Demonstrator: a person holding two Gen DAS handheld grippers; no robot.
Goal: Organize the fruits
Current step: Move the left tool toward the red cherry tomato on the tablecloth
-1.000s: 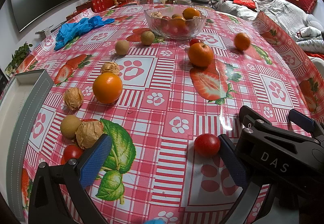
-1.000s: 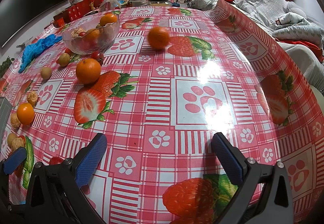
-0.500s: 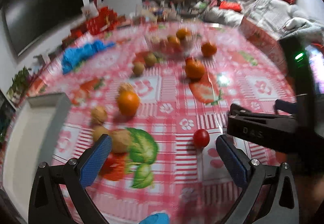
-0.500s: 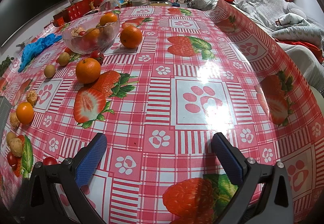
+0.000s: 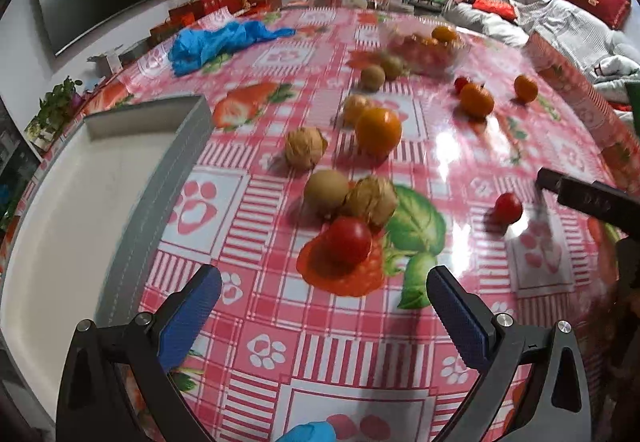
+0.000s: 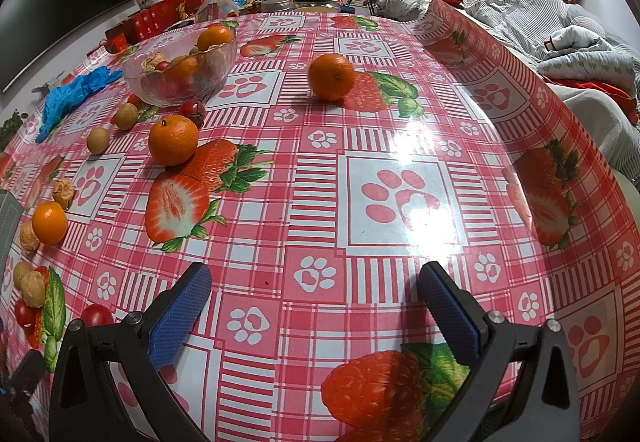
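Left wrist fisheye is looking across a round table (image 5: 280,342) covered in a red-and-white check cloth with paw and strawberry prints, where the left gripper (image 5: 322,306) is hovering with its blue-padded fingers (image 5: 188,316) spread wide and gripping nothing. Just beyond the gap between them a cherry tomato (image 5: 349,242) is sitting on a printed strawberry, and touching it on the far side are a walnut (image 5: 372,200) and a smooth tan longan (image 5: 326,189) lying side by side. Farther off, a second walnut (image 5: 306,147) and an orange (image 5: 378,131) are resting near each other, while another cherry tomato (image 5: 508,207) is lying alone to the right, close to a black piece of the other tool. All these fruits are round, so no long axis or pointing direction is showing. A white tray with a grey rim (image 5: 160,194) is lying at the left, its long side running from near to far. A glass bowl (image 5: 424,48) holding fruit is standing at the far side, right of a crumpled blue glove (image 5: 216,42). In the right wrist view, the right gripper (image 6: 314,306) is likewise hanging released, its pads well apart over bare cloth, with a lone orange (image 6: 332,77) far ahead and another orange (image 6: 173,140) to the left, near the bowl (image 6: 180,74).
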